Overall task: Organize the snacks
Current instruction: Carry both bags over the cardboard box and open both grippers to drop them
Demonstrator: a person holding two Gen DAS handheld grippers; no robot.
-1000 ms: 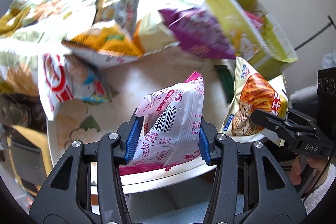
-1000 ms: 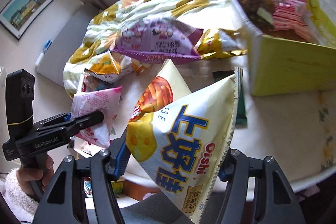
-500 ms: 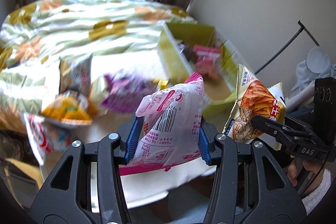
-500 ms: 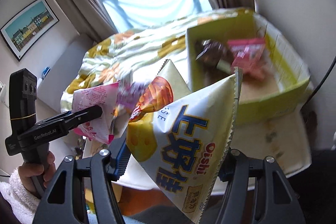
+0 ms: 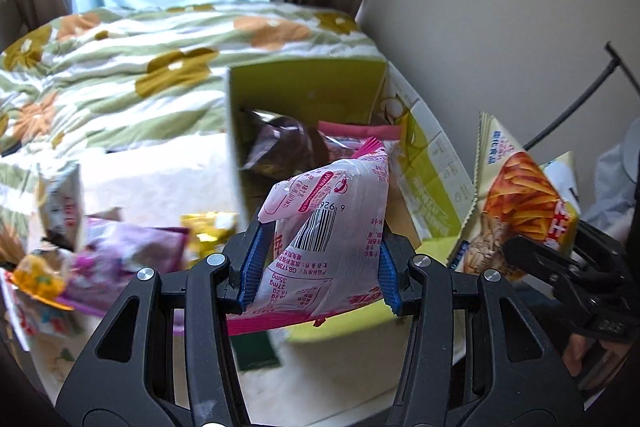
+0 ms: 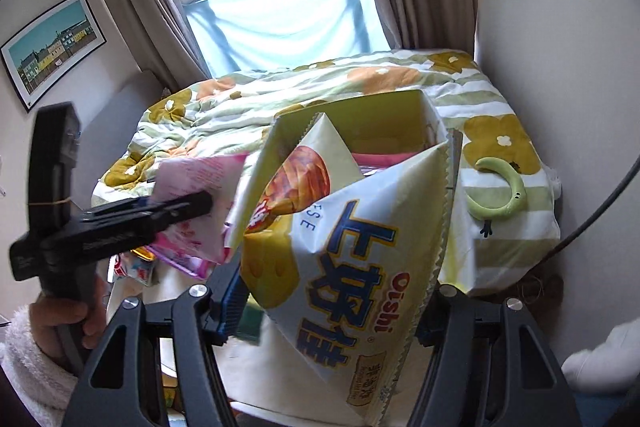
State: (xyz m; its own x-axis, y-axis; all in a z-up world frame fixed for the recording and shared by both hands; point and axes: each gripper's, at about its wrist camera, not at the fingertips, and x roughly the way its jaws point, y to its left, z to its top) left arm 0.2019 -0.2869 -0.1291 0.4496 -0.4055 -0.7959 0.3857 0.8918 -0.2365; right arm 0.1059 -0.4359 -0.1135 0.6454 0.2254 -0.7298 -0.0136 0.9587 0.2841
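Observation:
My left gripper (image 5: pixel 318 259) is shut on a pink-and-white snack packet (image 5: pixel 328 227), held in the air in front of the green cardboard box (image 5: pixel 304 87). The box holds a brown packet (image 5: pixel 280 147) and a pink packet (image 5: pixel 352 131). My right gripper (image 6: pixel 328 307) is shut on a white Oishi chip bag (image 6: pixel 352 247), also raised before the box (image 6: pixel 380 115). The chip bag shows at the right of the left wrist view (image 5: pixel 516 195). The left gripper with its pink packet (image 6: pixel 196 203) shows at the left of the right wrist view.
Loose snack bags, purple (image 5: pixel 120 255) and yellow (image 5: pixel 208 227) among them, lie on the white table (image 5: pixel 152 187) left of the box. A flowered quilt (image 5: pixel 140 67) covers the bed behind. A green ring-shaped item (image 6: pixel 500 195) lies on the quilt right of the box. A wall stands at the right.
Both grippers have risen and moved right with their bags, from over the loose snack pile to in front of the green box. Grips are unchanged.

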